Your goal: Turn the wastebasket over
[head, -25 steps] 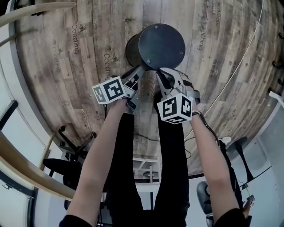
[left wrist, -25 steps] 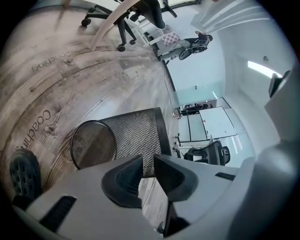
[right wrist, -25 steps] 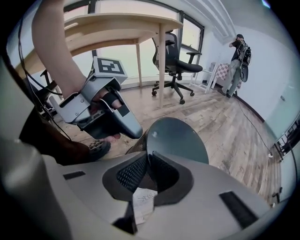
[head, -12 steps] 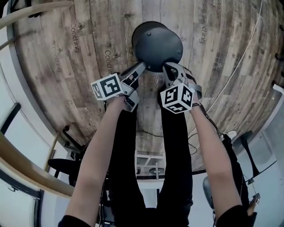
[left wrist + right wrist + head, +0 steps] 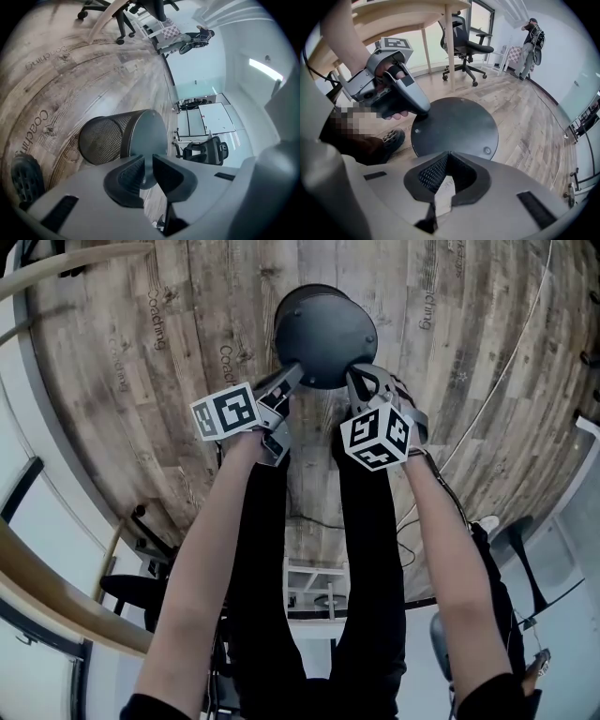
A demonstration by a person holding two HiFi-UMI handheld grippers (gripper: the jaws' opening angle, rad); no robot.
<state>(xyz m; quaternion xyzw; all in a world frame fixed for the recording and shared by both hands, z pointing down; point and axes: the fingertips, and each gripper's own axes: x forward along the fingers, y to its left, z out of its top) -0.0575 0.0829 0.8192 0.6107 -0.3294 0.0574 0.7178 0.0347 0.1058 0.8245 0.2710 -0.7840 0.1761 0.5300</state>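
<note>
1 wastebasket (image 5: 323,334), black mesh: stood bottom-up on the plank floor (image 5: 178,399), well clear of its edges, solid base uppermost. 1 left gripper (image 5: 289,378): jaws had just been closing and pinched the base's near edge. 1 right gripper (image 5: 362,381): jaws pressed together, nothing between them, tip at the base's near edge, near the left one.

We see a weathered wood-plank floor (image 5: 469,381) with "Coaching" printed across it. A pale wooden table (image 5: 417,11) stands beside 1 black office chair (image 5: 464,40), near the windows (image 5: 480,16). The white wall (image 5: 562,56) curves round. What may be a glass partition (image 5: 206,119) stands under 1 light strip (image 5: 265,69).
</note>
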